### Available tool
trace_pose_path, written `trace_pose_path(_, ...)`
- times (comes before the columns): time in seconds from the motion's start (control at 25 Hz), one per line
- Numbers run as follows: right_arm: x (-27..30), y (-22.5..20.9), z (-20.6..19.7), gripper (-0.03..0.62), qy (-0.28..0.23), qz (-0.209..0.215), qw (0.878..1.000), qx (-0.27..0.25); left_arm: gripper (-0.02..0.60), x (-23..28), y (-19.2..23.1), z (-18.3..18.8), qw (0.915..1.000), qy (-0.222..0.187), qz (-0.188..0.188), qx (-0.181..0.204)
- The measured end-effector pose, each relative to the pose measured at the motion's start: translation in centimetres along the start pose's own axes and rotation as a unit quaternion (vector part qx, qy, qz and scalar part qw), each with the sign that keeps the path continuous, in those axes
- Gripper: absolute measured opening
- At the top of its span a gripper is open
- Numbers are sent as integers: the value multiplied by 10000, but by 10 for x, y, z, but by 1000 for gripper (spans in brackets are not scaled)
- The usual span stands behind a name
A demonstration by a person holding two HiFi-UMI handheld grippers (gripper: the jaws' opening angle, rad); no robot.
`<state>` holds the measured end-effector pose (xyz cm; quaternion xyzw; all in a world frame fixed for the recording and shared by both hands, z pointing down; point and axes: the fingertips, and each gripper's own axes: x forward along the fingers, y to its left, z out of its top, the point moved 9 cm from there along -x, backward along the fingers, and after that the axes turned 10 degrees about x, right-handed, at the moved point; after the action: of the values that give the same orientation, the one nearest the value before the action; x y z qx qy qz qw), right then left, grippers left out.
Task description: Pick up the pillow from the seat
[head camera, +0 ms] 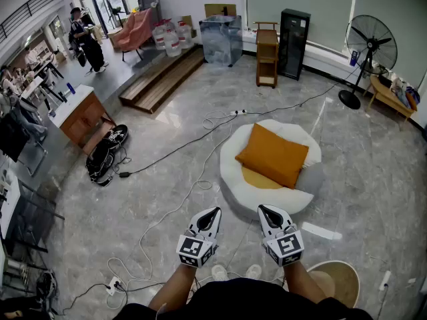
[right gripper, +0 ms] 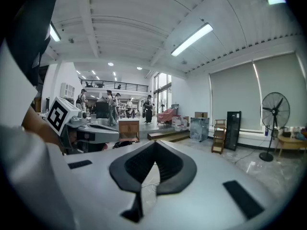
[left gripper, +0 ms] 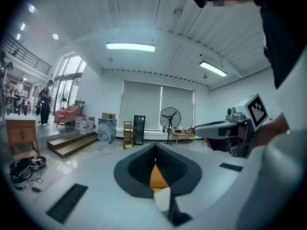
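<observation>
Progress: not begun; orange pillow (head camera: 272,155) untouched, lying flat on the round white seat (head camera: 231,182).
Left gripper (head camera: 212,213): jaws closed together, nothing held, low and close to the body.
Right gripper (head camera: 265,211): jaws pressed together too, empty, just beside the left one.
Pillow versus grippers: ahead of both tips and apart from them, somewhat nearer the right; seat's near rim between tips and pillow.
Left to do: approach, opening of jaws, grip on a pillow edge, lift clear of the seat.
</observation>
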<state>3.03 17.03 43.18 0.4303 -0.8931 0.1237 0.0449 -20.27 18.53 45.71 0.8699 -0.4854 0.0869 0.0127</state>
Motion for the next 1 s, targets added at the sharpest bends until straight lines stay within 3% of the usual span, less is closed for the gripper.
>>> trace_pose_path(0.16,-3,4,12,3,-8,-132,9998,-171,11,-5,1,-1,10000,-20,6,7)
trace_pose_path(0.56,-6,19,23,5,130,-362,9992,-44,11,-23,13,2,9999,-53,76,76)
trace_pose_path(1.0,7,41,17,6,-399,-236,9988,155,11,-42,42,-3,9999,-117,24,55)
